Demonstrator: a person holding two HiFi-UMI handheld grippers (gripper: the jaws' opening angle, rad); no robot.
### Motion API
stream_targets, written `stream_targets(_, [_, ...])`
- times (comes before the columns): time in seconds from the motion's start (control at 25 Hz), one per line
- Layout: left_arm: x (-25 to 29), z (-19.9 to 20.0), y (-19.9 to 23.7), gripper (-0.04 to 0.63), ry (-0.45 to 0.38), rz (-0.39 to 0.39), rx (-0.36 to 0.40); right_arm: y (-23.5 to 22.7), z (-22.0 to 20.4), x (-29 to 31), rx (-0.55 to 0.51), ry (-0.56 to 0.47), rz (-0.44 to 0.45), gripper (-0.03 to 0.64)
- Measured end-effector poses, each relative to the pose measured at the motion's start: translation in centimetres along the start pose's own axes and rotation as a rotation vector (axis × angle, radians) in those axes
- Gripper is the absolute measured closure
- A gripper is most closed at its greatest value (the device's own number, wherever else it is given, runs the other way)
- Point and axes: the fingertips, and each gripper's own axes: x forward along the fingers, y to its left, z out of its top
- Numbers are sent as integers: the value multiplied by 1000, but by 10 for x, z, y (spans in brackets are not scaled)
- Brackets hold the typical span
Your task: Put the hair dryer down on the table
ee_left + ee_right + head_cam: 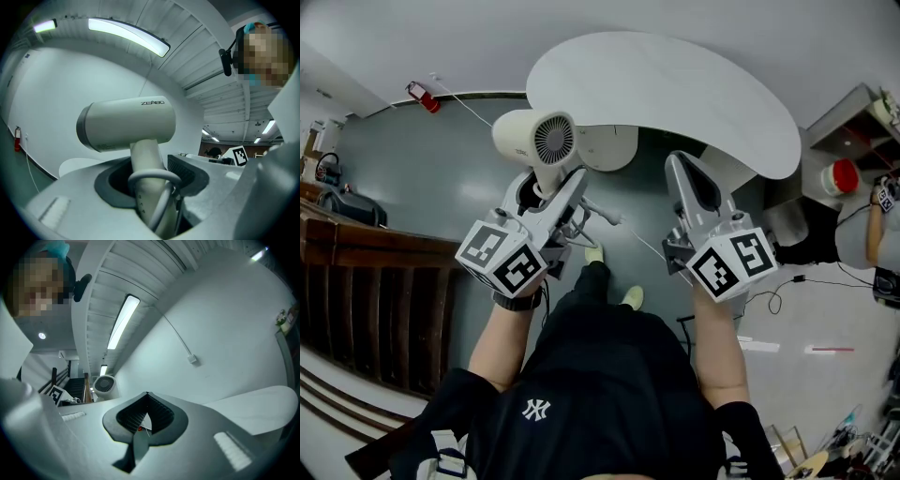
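Note:
A cream hair dryer [534, 139] with a round rear grille is held up in the air, just short of the near edge of the white curved table [694, 84]. My left gripper [551, 186] is shut on its handle. In the left gripper view the handle [146, 164] stands upright between the jaws, the barrel [126, 124] lies crosswise above them, and a grey cord loop [154, 177] wraps the handle. My right gripper [682, 161] hovers beside it to the right, shut with nothing in it [147, 397]. The dryer's grille [104, 384] shows in the right gripper view.
The table's pale pedestal [609, 145] stands behind the dryer. The dryer's cord [602, 212] trails down toward the person's feet [595, 253]. A dark wooden railing [356, 281] runs along the left. A red fire extinguisher [424, 97] sits by the far wall; cables [773, 298] lie on the floor at right.

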Motion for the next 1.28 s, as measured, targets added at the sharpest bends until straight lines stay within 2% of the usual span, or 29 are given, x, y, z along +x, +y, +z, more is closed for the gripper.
stream_targets(0.2, [23, 3, 46, 380, -12, -4, -2, -13, -6, 48, -5, 16, -17, 594])
stream_targets(0.6, [84, 20, 164, 380, 35, -33, -12, -40, -26, 170, 12, 41, -69, 594])
stream_targets(0.84, [114, 17, 226, 380, 66, -65, -17, -49, -40, 230, 6, 52, -113, 594])
stream_targets(1.08, [140, 7, 260, 380, 105, -72, -16, -63, -51, 263, 2, 72, -143, 594])
stream_targets(1.28, [169, -4, 282, 380, 131, -55, -12, -86, -58, 292, 9, 81, -134, 594])
